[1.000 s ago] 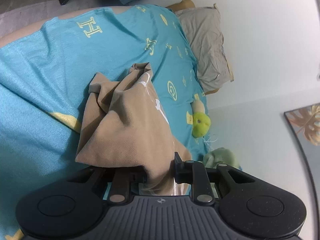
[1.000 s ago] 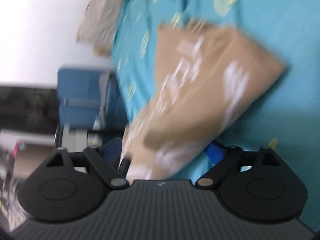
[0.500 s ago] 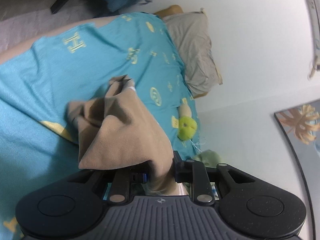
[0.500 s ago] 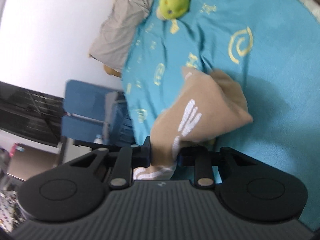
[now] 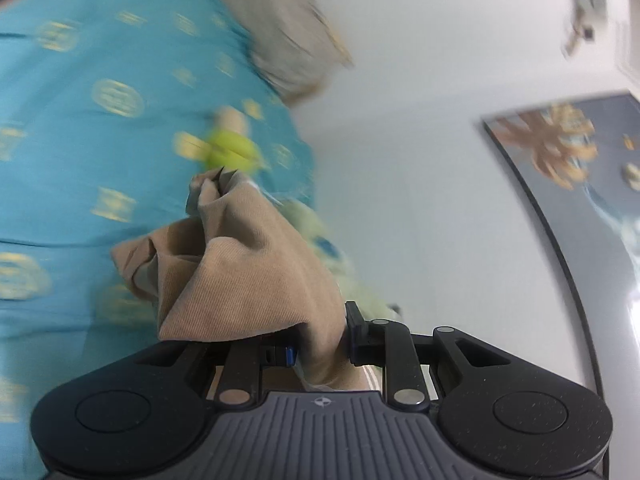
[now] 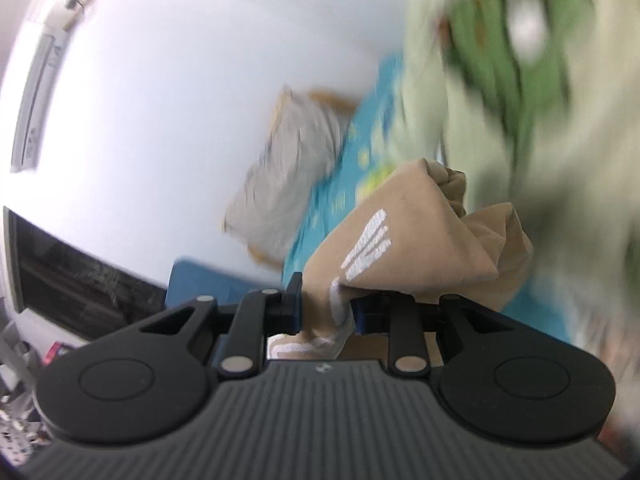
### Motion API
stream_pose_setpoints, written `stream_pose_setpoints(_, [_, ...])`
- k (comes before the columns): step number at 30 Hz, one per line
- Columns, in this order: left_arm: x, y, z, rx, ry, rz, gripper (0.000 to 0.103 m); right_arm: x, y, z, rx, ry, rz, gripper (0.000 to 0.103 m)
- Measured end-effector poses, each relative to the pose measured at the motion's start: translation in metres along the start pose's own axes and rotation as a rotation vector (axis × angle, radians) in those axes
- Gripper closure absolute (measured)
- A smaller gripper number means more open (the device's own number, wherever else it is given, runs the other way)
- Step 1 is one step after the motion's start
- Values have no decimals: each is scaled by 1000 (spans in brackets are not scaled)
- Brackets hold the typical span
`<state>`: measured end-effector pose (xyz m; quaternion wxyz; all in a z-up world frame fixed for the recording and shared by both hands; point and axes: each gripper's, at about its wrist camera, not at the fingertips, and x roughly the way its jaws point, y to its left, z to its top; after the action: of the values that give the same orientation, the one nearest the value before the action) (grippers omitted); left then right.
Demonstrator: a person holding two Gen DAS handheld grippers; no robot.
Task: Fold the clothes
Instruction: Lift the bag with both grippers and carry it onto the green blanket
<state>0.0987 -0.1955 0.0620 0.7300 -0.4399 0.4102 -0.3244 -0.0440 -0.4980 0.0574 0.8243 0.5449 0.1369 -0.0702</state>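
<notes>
Tan cloth, a ribbed garment (image 5: 240, 276), hangs bunched between our two grippers, lifted clear of the bed (image 5: 80, 160) with its turquoise cover printed in pale yellow emblems. Our left gripper (image 5: 320, 344) has its fingers (image 5: 354, 334) pinched narrow on one edge of the fabric, and the rest rises in loose folds to a crumpled peak above them. In the right wrist view the same garment (image 6: 404, 240) shows white stripe markings on its face; our right gripper (image 6: 326, 308) has just been closing, and its fingers (image 6: 294, 300) now clamp a gathered edge of the cloth between them.

Beyond the garment a grey pillow (image 5: 276, 36) lies at the head of the bed against a white wall (image 5: 420, 160). A yellow-green soft toy (image 5: 232, 152) sits on the cover near the bed's edge. The large pale green shape (image 6: 520, 80) filling the right view is too blurred for us to name with confidence; it may be another plush toy. A framed picture (image 5: 568, 168) with golden leaves hangs on the wall.
</notes>
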Motion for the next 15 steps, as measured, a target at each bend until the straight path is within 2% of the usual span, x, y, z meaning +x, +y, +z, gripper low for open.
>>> stream_pose_setpoints(5, [120,-92,-17,83,99,-128,79,-34,17,115,-131,-184,-57,76])
stream_pose_setpoints(8, [179,-132,-36,114,149,-183,79,-52,22,160,-205,-289,-92,76])
stream_pose_setpoints(11, [224,-143,-58,163,188,-208,78,-66,10,180,-245,-371,-126,76])
stream_pose_setpoints(13, [248,-140,-74,209,213,-205,77,-67,-11,179,-265,-398,-162,76])
stream_pose_setpoints(15, [257,-124,-89,283,240,-176,76,-60,-36,173,-261,-375,-217,76])
